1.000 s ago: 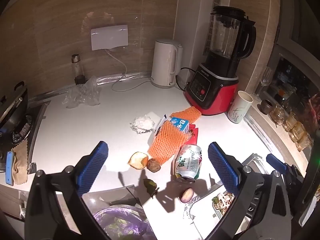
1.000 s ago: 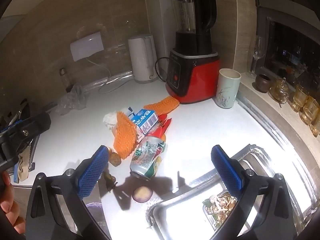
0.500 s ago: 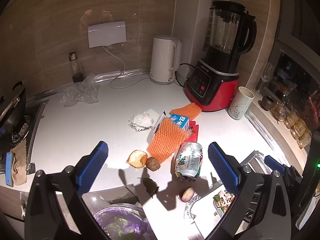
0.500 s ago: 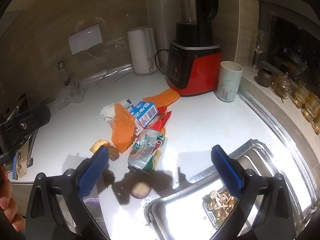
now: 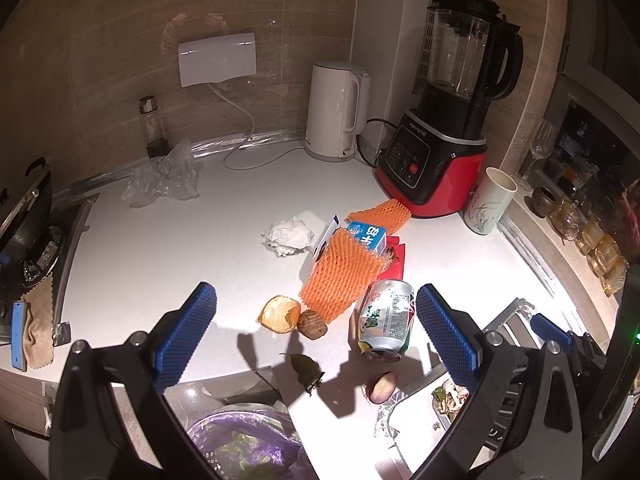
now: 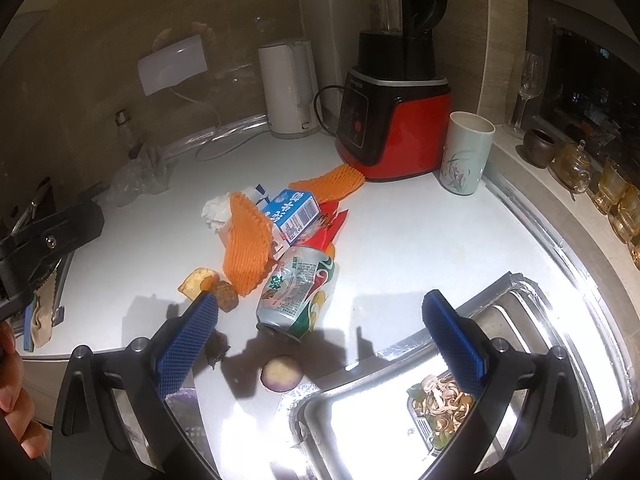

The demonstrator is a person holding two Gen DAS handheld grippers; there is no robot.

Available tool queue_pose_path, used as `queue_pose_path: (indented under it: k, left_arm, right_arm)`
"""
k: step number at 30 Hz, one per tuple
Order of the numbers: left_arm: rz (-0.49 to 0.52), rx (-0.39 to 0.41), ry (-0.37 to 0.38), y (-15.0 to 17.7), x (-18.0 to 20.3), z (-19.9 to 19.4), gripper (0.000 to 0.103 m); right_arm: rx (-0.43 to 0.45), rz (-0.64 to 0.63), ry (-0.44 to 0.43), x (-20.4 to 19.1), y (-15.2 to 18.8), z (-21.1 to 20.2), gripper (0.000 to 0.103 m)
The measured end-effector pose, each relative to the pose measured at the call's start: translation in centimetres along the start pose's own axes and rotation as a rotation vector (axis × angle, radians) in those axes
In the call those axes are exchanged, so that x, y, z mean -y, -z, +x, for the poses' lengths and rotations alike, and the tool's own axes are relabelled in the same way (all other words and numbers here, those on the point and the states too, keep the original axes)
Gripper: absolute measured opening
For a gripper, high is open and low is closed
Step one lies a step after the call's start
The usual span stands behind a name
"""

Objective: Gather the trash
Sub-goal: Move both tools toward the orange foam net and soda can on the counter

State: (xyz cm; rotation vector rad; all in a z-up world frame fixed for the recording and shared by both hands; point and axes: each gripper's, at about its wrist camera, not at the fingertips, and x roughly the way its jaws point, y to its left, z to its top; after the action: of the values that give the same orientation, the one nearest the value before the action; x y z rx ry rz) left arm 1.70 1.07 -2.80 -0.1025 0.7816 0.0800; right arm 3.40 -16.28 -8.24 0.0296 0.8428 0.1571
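Trash lies mid-counter: a tipped drink can (image 5: 385,320) (image 6: 298,295), orange foam netting (image 5: 340,274) (image 6: 245,245), a blue milk carton (image 5: 367,236) (image 6: 292,212), a crumpled tissue (image 5: 288,235), a peel piece (image 5: 279,314), a brown lump (image 5: 313,324), a leaf (image 5: 307,367) and a purple fruit slice (image 5: 382,387) (image 6: 281,373). My left gripper (image 5: 316,332) hovers open above the counter's front edge, holding nothing. My right gripper (image 6: 320,338) is open too, with the can lying between and beyond its fingers. A purple-lined trash bin (image 5: 244,444) sits below the left gripper.
At the back stand a white kettle (image 5: 335,120), a red blender (image 5: 444,152) and a white cup (image 5: 490,207) (image 6: 466,154). A foil-edged sink (image 6: 480,360) holding a food tray (image 6: 440,404) is at the right. A stove with a pot (image 5: 24,208) is left; a clear plastic bag (image 5: 164,176) lies behind.
Both grippers have drawn back and risen slightly, so the trash sits a little farther away in each view. Nothing on the counter has shifted, and both stay open.
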Motion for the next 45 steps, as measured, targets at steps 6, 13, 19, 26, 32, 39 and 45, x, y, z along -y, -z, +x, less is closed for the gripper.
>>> queue_pose_path:
  k: [6, 13, 19, 26, 32, 39, 45]
  left_arm:
    - [0.01, -0.003, -0.012, -0.1, -0.1, 0.4, 0.096]
    - [0.013, -0.004, -0.019, -0.2, -0.2, 0.7, 0.096]
    - [0.017, -0.003, -0.025, -0.3, -0.2, 0.8, 0.096]
    - [0.015, -0.002, -0.025, -0.4, -0.3, 0.9, 0.096]
    - [0.013, -0.004, -0.024, -0.2, -0.6, 0.9, 0.096]
    - [0.018, 0.004, -0.026, 0.1, -0.8, 0.6, 0.096]
    - [0.018, 0.005, -0.028, 0.1, -0.7, 0.5, 0.096]
  right_arm:
    - [-0.011, 0.006, 0.004, 0.1, 0.0, 0.3, 0.101]
    - [-0.021, 0.001, 0.005, -0.2, 0.0, 0.7, 0.101]
    - [-0.029, -0.001, 0.006, -0.4, 0.1, 0.8, 0.101]
    - [-0.036, -0.006, 0.006, -0.6, 0.2, 1.0, 0.101]
    - [-0.035, -0.015, -0.016, -0.8, 0.3, 1.0, 0.101]
    - [-0.038, -0.017, -0.038, -0.9, 0.3, 1.0, 0.101]
    - [-0.041, -0.02, -0.032, -0.9, 0.3, 1.0, 0.101]
